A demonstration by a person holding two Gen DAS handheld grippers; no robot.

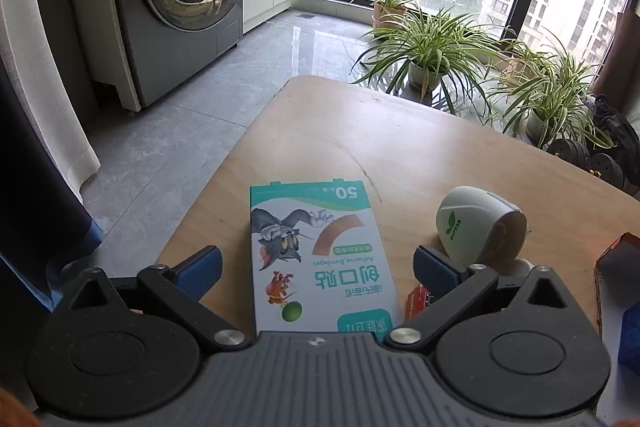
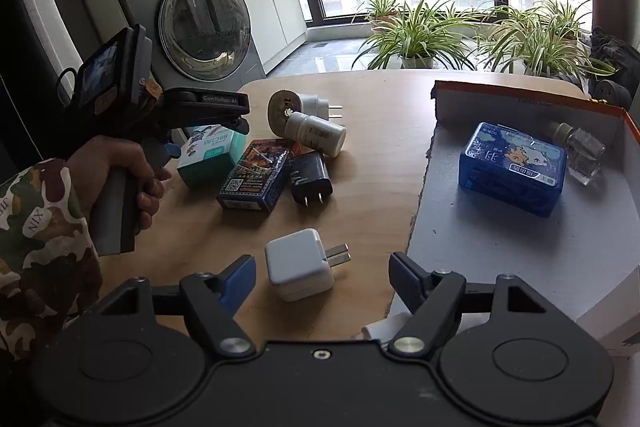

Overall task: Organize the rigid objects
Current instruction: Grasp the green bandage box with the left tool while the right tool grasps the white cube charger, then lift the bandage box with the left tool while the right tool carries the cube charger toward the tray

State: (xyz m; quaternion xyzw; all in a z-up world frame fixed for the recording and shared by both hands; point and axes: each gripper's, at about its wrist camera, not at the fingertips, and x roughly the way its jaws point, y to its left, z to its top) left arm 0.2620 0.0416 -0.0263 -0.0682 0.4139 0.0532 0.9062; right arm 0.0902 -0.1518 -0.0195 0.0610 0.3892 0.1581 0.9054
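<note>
Blue-padded left tongs (image 1: 316,263) are spread fully, straddling the bandage box (image 1: 316,255) for pickup; right tongs (image 2: 322,277), half open, empty, bracket the white charger (image 2: 298,265).

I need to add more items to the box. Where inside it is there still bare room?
The box's grey floor is bare in front of the blue case, toward the right claw. Its far right corner is crowded: the case and the glass bottle sit there.
</note>
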